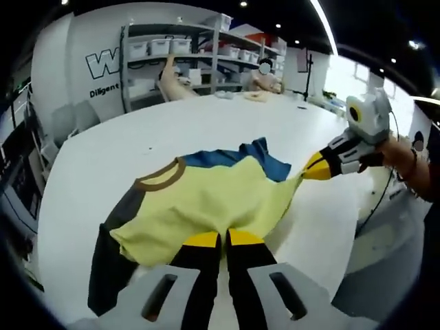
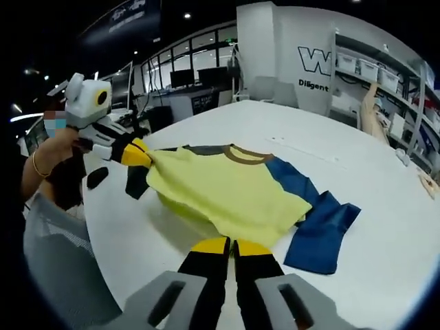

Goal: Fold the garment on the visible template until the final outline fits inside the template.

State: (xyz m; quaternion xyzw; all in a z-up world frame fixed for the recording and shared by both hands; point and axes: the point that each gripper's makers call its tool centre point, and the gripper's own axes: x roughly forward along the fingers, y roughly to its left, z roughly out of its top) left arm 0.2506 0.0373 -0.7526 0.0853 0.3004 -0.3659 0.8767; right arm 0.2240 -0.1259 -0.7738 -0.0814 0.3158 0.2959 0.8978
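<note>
Garment [image 1: 206, 199] lies mid-table [image 1: 206, 124] in your left gripper view; your left gripper [image 1: 216, 238] pinches its yellow hem at 6 o'clock, the right gripper [image 1: 317, 167] clamps it at 3. Shelving [image 1: 199, 55] stands at 12.

Right gripper view: the right gripper [image 2: 229, 245] grips the hem at 6; wall lettering reads "W", "Diligent".

White table [image 1: 206, 120] under everything. Shelves [image 1: 199, 58] with white bins [image 1: 161, 46] stand far ahead of the left claw, at the right edge past the right claw. Desks with dark monitors [image 2: 185, 79] sit beyond the table's far edge.
</note>
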